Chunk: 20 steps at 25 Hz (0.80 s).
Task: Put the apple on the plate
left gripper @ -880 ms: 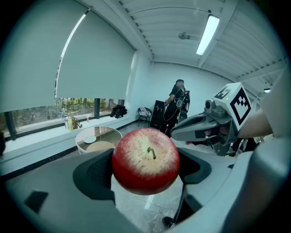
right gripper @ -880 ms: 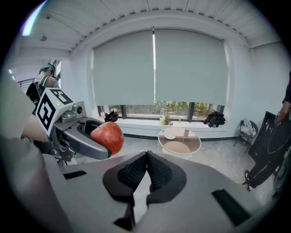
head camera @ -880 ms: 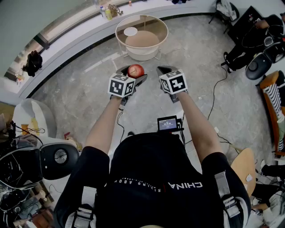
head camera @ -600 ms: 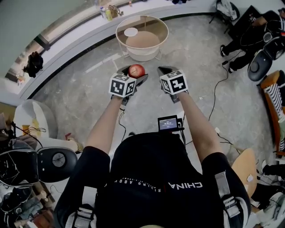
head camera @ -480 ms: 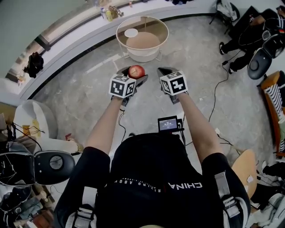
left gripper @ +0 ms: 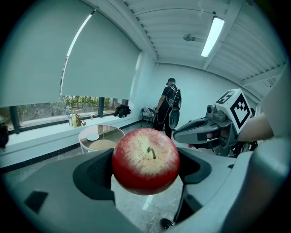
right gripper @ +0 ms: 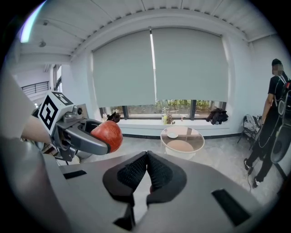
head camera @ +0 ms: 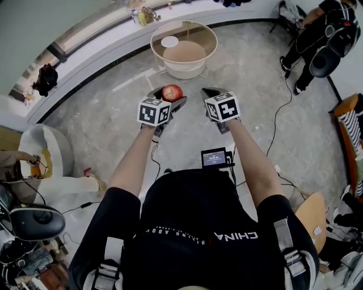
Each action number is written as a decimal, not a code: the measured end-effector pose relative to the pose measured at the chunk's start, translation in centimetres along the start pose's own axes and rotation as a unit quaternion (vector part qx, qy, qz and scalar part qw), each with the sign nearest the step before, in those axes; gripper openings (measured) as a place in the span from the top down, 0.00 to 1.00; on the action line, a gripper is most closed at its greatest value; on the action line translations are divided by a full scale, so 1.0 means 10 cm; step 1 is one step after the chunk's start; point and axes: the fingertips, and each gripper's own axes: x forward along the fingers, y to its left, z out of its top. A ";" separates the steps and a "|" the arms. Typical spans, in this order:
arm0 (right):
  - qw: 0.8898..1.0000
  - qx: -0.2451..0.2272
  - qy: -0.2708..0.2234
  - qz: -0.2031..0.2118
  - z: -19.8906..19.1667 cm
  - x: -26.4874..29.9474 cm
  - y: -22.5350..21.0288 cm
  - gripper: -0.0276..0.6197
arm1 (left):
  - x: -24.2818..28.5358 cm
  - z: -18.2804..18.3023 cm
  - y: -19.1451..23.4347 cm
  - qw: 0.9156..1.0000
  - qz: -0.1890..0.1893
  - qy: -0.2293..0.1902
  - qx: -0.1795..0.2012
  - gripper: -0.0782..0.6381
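Note:
A red apple (head camera: 172, 92) (left gripper: 145, 160) (right gripper: 107, 135) hangs in the air over the floor, my left gripper (head camera: 168, 96) (left gripper: 146, 167) shut on it with a pad on each side. Beside it on the right, my right gripper (head camera: 207, 93) (right gripper: 146, 170) is shut with its pads touching and nothing between them. A small white plate (head camera: 169, 41) (left gripper: 92, 136) (right gripper: 172, 134) lies on the round glass table (head camera: 211, 35) (left gripper: 109, 131) (right gripper: 196, 137) straight ahead, some way beyond both grippers.
A round tan disc (head camera: 184, 51) shows under the glass top. A person in black (head camera: 313, 34) (left gripper: 167, 106) (right gripper: 272, 123) stands at the right with cables (head camera: 276, 122) across the floor. A white window ledge (head camera: 102, 42) holds bottles (head camera: 139, 15).
Both grippers and the apple keep their places. The person at the upper right has stood up and shifted, and the dark chair at the lower left has slid down.

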 end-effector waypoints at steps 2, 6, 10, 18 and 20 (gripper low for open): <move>1.000 0.001 0.000 0.003 -0.05 0.03 -0.04 0.91 | 0.05 -0.04 0.01 1.000 0.004 0.003 0.001 0.30; 1.000 0.002 0.002 0.009 -0.10 0.03 -0.03 0.91 | 0.04 -0.10 0.01 1.000 0.010 0.010 -0.001 0.30; 1.000 0.004 0.004 0.012 -0.11 0.03 -0.01 0.91 | 0.01 -0.14 0.01 1.000 0.014 0.015 -0.005 0.30; 1.000 0.003 0.012 0.027 -0.23 0.00 -0.14 0.91 | 0.10 -0.22 -0.05 0.999 0.029 0.025 -0.020 0.30; 0.999 0.006 0.013 0.033 -0.27 0.00 -0.23 0.91 | 0.17 -0.22 -0.07 0.999 0.034 0.026 -0.034 0.30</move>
